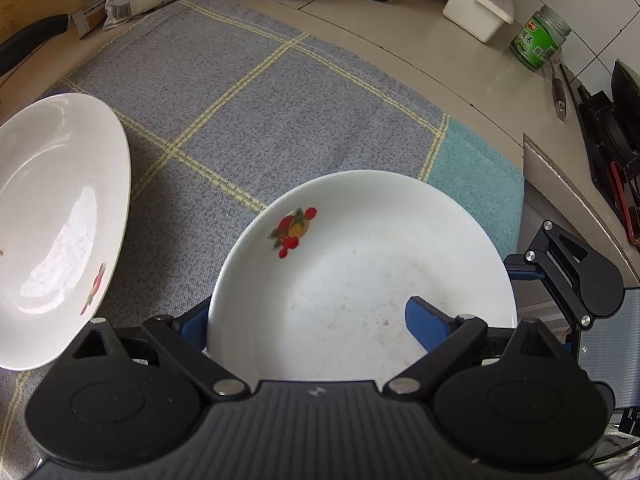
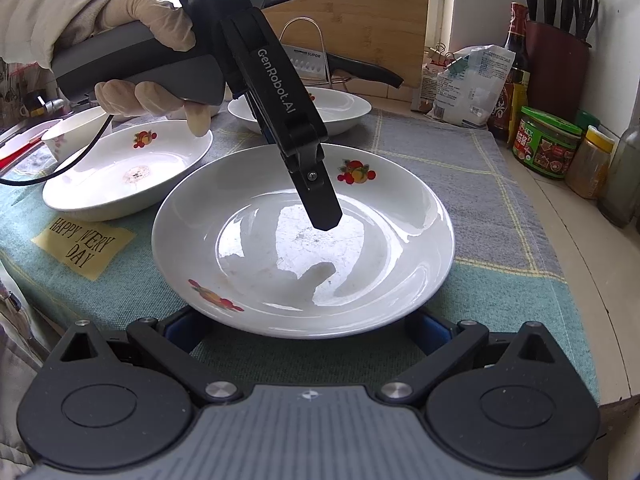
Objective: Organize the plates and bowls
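A white plate with fruit decals [image 2: 280, 264] lies on the grey and teal cloth [image 2: 480, 208]; in the left wrist view the same plate [image 1: 360, 264] fills the foreground. My left gripper [image 1: 310, 320] points steeply down at it and is open, one blue finger [image 1: 426, 326] inside the well and the other outside the left rim. From the right wrist view, its black finger [image 2: 322, 204] hovers over the plate's middle. My right gripper [image 2: 306, 326] is open, its fingers low at the plate's near rim, partly hidden by it. Two more plates [image 2: 128, 176] [image 2: 340, 110] sit behind.
A small white bowl [image 2: 76, 132] stands at far left. Jars and sauce bottles [image 2: 550, 148], a knife block [image 2: 558, 64], a cutting board [image 2: 360, 12] and a flour bag [image 2: 468, 84] line the counter's back. A white box [image 1: 478, 10] and stove [image 1: 612, 140] lie beyond the cloth.
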`<state>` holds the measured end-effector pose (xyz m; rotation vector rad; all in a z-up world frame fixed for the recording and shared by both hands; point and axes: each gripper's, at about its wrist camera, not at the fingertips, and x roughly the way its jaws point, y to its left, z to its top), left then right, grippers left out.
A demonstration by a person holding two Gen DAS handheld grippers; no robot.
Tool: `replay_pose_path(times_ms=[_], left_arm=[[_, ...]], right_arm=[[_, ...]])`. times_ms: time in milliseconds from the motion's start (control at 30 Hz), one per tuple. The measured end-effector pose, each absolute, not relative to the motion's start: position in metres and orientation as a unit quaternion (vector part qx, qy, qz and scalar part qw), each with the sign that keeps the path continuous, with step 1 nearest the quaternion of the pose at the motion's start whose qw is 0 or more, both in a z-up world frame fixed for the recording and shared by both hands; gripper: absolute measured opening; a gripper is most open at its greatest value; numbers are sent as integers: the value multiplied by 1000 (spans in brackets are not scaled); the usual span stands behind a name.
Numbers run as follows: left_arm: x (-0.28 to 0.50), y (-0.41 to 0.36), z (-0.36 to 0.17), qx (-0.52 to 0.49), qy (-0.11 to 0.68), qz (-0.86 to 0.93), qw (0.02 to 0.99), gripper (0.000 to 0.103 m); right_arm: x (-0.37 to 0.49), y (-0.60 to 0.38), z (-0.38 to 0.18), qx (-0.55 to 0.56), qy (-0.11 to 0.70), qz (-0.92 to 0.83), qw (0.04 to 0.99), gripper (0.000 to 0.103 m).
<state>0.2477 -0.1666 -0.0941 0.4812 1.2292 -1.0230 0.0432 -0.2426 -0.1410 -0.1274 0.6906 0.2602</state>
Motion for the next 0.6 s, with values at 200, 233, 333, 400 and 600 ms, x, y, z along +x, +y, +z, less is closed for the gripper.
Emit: replay_pose_path(times_ms=[200,233,333,400,600], left_arm=[[247,-168,-95,221,544,-459,667,95],[247,-168,-95,221,543,-460,667,95],[248,-168,-95,223,542,-459,667,93],[248,-167,-94,224,541,-457,669,89],[249,-165,-92,224,541,-458,669,85]], right_arm=[[44,-242,-141,-62,340,125,930,103],[44,-242,-140,-62,342,124,929,103],[45,-240,-139,-68,343,124,929,103],[46,-237,-138,-75,344,123,928,103],[49,-238,-137,-71,354,123,924,103]])
